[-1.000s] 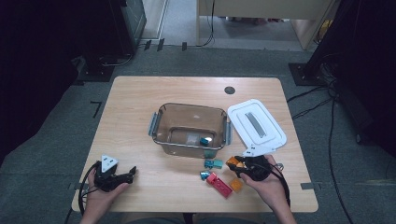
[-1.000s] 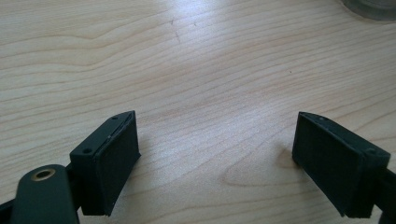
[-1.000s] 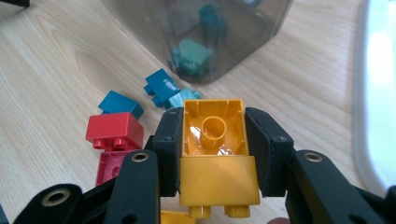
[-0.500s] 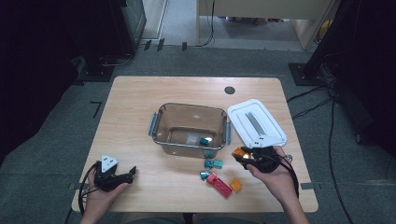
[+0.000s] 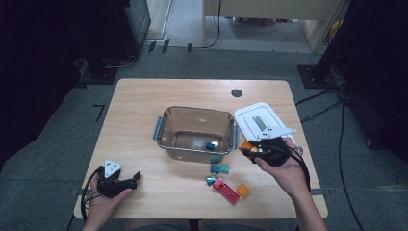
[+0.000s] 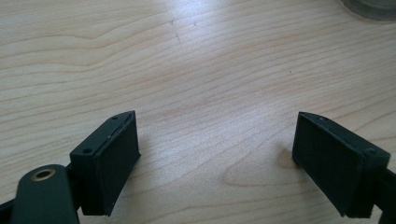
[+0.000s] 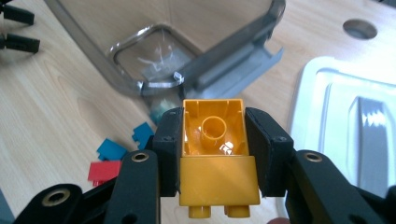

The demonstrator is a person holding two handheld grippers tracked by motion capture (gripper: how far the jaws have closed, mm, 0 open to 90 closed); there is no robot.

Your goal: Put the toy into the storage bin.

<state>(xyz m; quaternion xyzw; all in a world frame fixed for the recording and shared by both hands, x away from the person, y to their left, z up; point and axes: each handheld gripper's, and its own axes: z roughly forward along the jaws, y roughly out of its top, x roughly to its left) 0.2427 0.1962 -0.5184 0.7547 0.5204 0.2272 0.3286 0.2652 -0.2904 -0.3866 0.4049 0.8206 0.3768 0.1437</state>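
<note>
My right gripper is shut on an orange brick, pads pressed on its two sides, hollow underside facing the camera. It hangs above the table just right of the clear brown bin, near the bin's right handle. One teal brick lies inside the bin. My left gripper rests low at the table's front left, jaws wide open over bare wood.
The white lid lies right of the bin. In front of the bin lie loose teal bricks, a red brick and a small orange brick. A round hole sits at the back.
The right gripper has lifted the orange brick off the table and carried it up and away from the person, toward the bin's right end. The left gripper has stayed put.
</note>
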